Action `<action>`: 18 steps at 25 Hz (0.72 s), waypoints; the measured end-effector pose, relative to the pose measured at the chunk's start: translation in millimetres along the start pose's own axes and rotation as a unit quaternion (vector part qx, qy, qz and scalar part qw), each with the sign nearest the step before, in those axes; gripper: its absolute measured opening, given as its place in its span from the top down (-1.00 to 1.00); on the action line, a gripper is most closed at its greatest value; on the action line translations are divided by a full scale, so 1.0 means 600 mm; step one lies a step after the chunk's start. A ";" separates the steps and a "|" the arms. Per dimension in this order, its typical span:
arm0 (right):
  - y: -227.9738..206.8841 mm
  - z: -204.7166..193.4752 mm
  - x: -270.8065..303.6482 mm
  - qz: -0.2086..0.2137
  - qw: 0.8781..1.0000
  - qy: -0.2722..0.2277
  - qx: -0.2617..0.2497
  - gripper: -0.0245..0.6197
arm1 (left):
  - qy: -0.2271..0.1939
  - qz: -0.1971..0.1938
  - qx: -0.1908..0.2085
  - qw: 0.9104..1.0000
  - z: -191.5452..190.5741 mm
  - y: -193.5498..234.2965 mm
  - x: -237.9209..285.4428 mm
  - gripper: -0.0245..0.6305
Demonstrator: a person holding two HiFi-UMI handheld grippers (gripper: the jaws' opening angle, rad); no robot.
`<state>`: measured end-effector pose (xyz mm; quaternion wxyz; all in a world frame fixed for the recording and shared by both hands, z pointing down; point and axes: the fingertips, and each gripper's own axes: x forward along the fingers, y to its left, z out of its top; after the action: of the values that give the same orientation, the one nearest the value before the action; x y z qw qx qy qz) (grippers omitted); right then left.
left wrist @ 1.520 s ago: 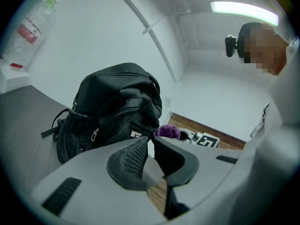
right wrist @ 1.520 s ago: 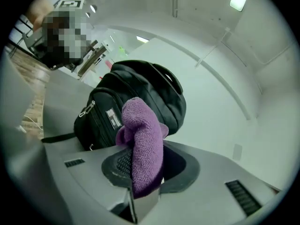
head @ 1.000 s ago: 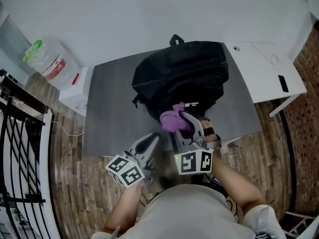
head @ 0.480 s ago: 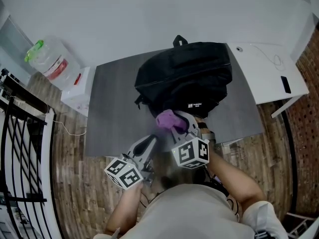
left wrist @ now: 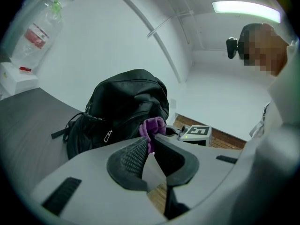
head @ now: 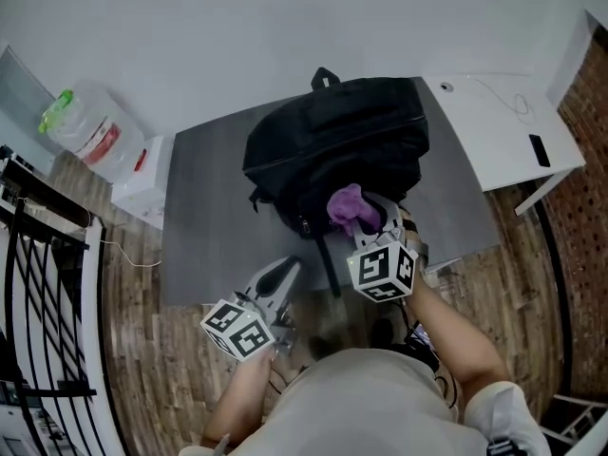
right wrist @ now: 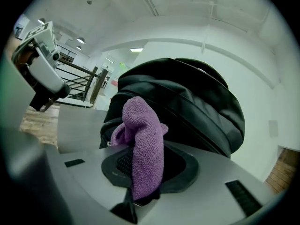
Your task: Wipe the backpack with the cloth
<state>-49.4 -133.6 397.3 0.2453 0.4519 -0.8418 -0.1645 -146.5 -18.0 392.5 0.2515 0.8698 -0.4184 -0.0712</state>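
A black backpack (head: 332, 150) lies on the grey table (head: 204, 226). My right gripper (head: 368, 221) is shut on a purple cloth (head: 348, 205), which rests against the lower front of the backpack. In the right gripper view the cloth (right wrist: 145, 139) stands bunched between the jaws, with the backpack (right wrist: 197, 97) just behind it. My left gripper (head: 278, 275) hovers at the table's near edge, left of the backpack strap, shut on nothing. The left gripper view shows the backpack (left wrist: 124, 102), the cloth (left wrist: 152, 128) and the left gripper (left wrist: 151, 142).
A large water bottle (head: 85, 126) sits on a white stand (head: 142, 174) at the left. A white table (head: 503, 131) with a small black item (head: 539, 150) adjoins on the right. A black railing (head: 38, 283) runs along the left over a wooden floor.
My right gripper has carried the cloth to the right and further up the backpack's front. The left gripper has stayed at the table's near edge.
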 end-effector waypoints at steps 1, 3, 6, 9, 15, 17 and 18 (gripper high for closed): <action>-0.013 -0.010 0.000 -0.009 1.000 0.006 0.000 0.64 | 0.001 -0.002 0.000 1.000 -0.001 -0.003 0.003 0.80; -0.036 -0.030 -0.006 -0.027 0.999 0.017 0.000 0.64 | 0.005 -0.003 0.000 1.000 -0.002 -0.007 0.009 0.80; -0.064 -0.051 -0.018 -0.045 0.999 0.027 -0.004 0.64 | 0.009 -0.008 0.001 1.000 -0.003 -0.012 0.017 0.80; -0.074 -0.059 -0.033 -0.057 0.998 0.026 -0.027 0.64 | 0.012 -0.008 0.000 1.000 -0.004 -0.014 0.024 0.80; -0.103 -0.106 -0.063 -0.086 0.995 0.046 -0.024 0.64 | 0.017 -0.015 0.002 1.000 -0.013 -0.020 0.033 0.80; -0.116 -0.122 -0.070 -0.096 0.994 0.056 -0.022 0.64 | 0.018 -0.016 0.002 1.000 -0.014 -0.022 0.035 0.80; -0.124 -0.131 -0.075 -0.103 0.992 0.063 -0.020 0.64 | 0.019 -0.018 0.002 1.000 -0.015 -0.023 0.036 0.80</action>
<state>66.4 -140.3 413.5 0.2884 0.5408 -0.7702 -0.1767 -120.2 -23.6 395.2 0.2567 0.8787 -0.3982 -0.0584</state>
